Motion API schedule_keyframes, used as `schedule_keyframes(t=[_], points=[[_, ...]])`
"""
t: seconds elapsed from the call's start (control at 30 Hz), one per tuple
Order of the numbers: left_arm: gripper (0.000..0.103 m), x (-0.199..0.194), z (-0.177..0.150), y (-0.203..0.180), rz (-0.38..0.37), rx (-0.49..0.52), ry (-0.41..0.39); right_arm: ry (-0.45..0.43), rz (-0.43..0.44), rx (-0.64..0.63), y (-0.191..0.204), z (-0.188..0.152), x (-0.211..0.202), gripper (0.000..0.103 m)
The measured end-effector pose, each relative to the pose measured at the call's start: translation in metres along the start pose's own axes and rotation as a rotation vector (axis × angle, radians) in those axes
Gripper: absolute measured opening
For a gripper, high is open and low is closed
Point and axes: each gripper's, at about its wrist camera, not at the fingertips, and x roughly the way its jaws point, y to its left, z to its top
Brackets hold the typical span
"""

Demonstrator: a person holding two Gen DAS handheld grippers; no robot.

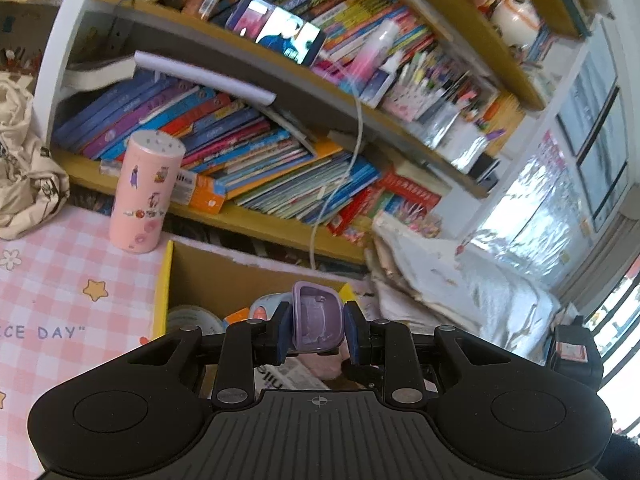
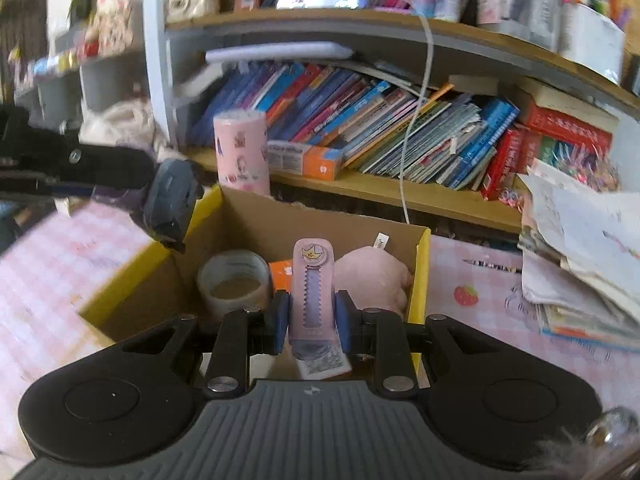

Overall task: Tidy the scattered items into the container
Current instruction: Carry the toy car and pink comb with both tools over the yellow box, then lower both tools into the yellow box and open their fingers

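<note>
My left gripper point(image 1: 318, 315) is shut on a small purple rounded-square tub point(image 1: 316, 300) and holds it over the near end of an open cardboard box with yellow edges point(image 1: 163, 292). My right gripper point(image 2: 313, 310) is shut on a slim pink clip with a crown sticker point(image 2: 310, 264), above the same box point(image 2: 420, 272). Inside the box lie a roll of clear tape point(image 2: 234, 280), a pink plush point(image 2: 372, 280) and an orange item point(image 2: 280, 270). In the right wrist view the left gripper's fingers point(image 2: 172, 196) hang over the box's left rim.
A pink sticker-covered cylinder point(image 1: 146, 192) stands behind the box's left corner on the pink chequered cloth point(image 1: 60, 300). Crowded bookshelves point(image 1: 260, 168) run along the back, with a white cable point(image 1: 356, 152) hanging down. A stack of papers point(image 2: 580, 240) sits to the right.
</note>
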Motion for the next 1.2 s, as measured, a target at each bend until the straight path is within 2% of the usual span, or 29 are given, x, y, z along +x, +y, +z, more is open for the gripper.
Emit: schedule_keyframes(t=[0.27,0.53,0.83,1.2], points=[[0.026,0.040,-0.004,0.011,0.064,0.011,0.055,0.122,0.020,-0.117,0.001,-0.001,0.049,0.023],[0.026,0.069,-0.013,0.023,0.126,0.008,0.137,0.222,0.064,-0.143,-0.006,-0.007,0.077,0.023],[0.026,0.084,-0.021,0.025,0.185,0.040,0.188,0.229,0.099,-0.124,-0.009,-0.004,0.084,0.023],[0.027,0.083,-0.023,0.020,0.225,0.067,0.190,0.221,0.113,-0.096,-0.012,-0.003,0.083,0.024]])
